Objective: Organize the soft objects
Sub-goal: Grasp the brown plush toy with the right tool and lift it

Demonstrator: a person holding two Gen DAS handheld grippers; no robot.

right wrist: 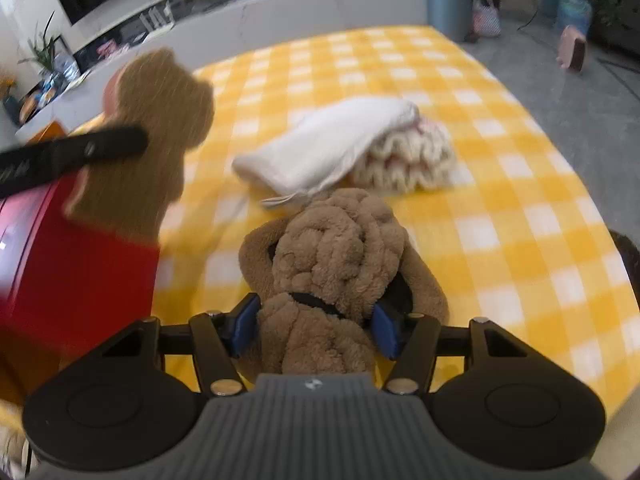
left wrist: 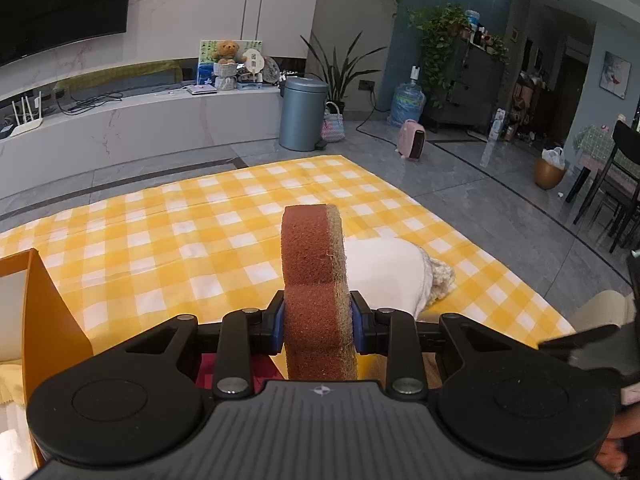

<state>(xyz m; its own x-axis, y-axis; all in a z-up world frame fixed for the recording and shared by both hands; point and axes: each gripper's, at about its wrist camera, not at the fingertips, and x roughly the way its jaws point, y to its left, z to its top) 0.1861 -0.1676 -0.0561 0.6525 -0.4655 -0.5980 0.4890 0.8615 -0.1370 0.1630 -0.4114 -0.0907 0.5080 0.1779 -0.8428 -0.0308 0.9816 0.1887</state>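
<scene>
1. Left wrist view: nearest the lens, the left claw [left wrist: 318, 322] pinches a brown sponge [left wrist: 314, 280] between its blue pads [left wrist: 279, 325]; the sponge stands on edge, its long axis running straight forward from the claw; just beyond and to the claw's right a white cloth [left wrist: 384, 276] lies on the yellow checked tablecloth [left wrist: 180, 232]; an orange box [left wrist: 44, 320] stands low to the claw's left, which I judge the likely drop-off, so the coming move turns leftward.
2. Right wrist view: closest in, the right claw [right wrist: 316, 322] is pressed onto a tan plush toy [right wrist: 336, 264], whose body extends forward between the pads; the white cloth [right wrist: 320, 148] with a cream knit bundle [right wrist: 408, 160] lies ahead, slightly right; the sponge [right wrist: 152, 128], blurred, hangs up-left over a red box [right wrist: 76, 276]; the left claw looks nearer the boxes.
</scene>
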